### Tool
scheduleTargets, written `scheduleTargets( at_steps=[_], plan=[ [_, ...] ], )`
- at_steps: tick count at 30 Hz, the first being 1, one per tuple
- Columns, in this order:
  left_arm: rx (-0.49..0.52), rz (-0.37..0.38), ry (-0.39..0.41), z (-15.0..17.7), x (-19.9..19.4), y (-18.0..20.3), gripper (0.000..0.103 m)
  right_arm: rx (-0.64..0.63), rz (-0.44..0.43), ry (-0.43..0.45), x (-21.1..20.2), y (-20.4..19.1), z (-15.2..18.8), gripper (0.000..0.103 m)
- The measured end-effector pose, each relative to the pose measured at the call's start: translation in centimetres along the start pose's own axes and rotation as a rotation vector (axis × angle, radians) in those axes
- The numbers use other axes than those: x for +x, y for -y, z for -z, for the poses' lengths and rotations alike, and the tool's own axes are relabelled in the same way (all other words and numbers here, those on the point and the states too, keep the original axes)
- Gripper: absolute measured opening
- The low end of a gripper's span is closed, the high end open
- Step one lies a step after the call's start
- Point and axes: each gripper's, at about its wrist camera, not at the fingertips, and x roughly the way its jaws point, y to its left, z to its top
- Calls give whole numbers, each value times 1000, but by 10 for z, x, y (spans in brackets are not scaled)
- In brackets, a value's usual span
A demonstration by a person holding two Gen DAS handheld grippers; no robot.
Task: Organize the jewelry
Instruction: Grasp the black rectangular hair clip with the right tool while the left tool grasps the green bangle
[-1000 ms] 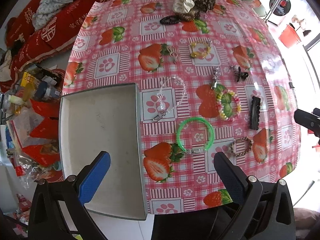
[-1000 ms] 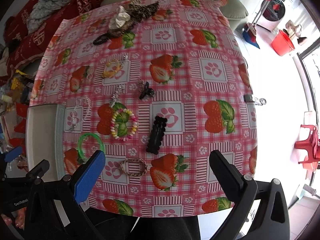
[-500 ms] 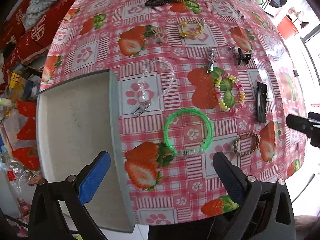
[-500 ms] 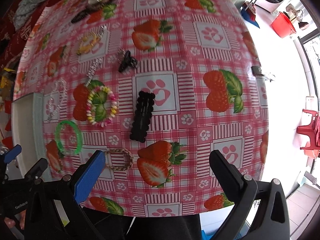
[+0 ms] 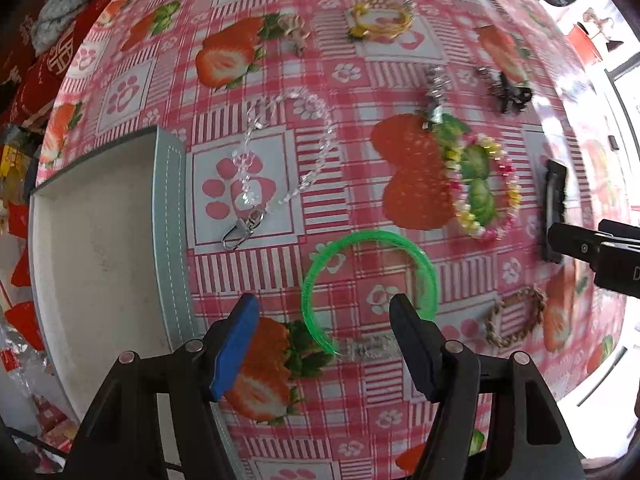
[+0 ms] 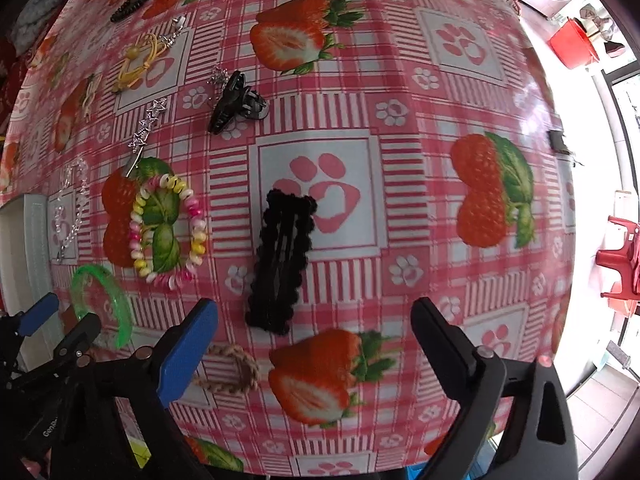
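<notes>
The left gripper hangs low over the worktop with its jaws apart at a moderate width and nothing between them; the near arc of the green bangle lies right ahead of the tips, close beside the grey tray, which holds nothing. The likely step is to pick up this bangle and set it in the tray. To do it well, I would straddle only the near edge of the ring, close to where its clear beaded section sits, with one fingertip inside the hoop and one outside, then press down until the pads meet the cloth before closing, since a thin ring on glossy oilcloth may skid or tip up. A short lift and a small sideways carry to the left should suffice. The right gripper hovers with jaws wide and empty, the black hair clip just ahead between the tips and the braided brown ring beside its blue finger. The multicoloured bead bracelet and the clear bead chain lie farther out, apart from both.
</notes>
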Motion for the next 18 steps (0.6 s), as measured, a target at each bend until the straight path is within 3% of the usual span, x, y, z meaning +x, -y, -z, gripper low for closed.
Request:
scheduleTargets(
  at_steps=[4, 11, 14, 16, 18],
  plan=[
    [-37, 17, -33, -4, 14, -7, 74, -3, -11, -19, 17, -8, -10, 82],
    [-37, 27, -12, -14, 16, -4, 73, -24, 40, 6, 32, -18, -15, 79],
    [-19, 29, 3, -11, 9, 5, 50, -57, 46, 19, 32, -31, -15, 63],
    [3, 31, 2, -12, 6, 12, 27, -71, 44, 26, 31, -39, -15, 49],
    [16, 36, -3, -17, 6, 17, 13, -66, 44, 26, 32, -40, -17, 43]
  ],
)
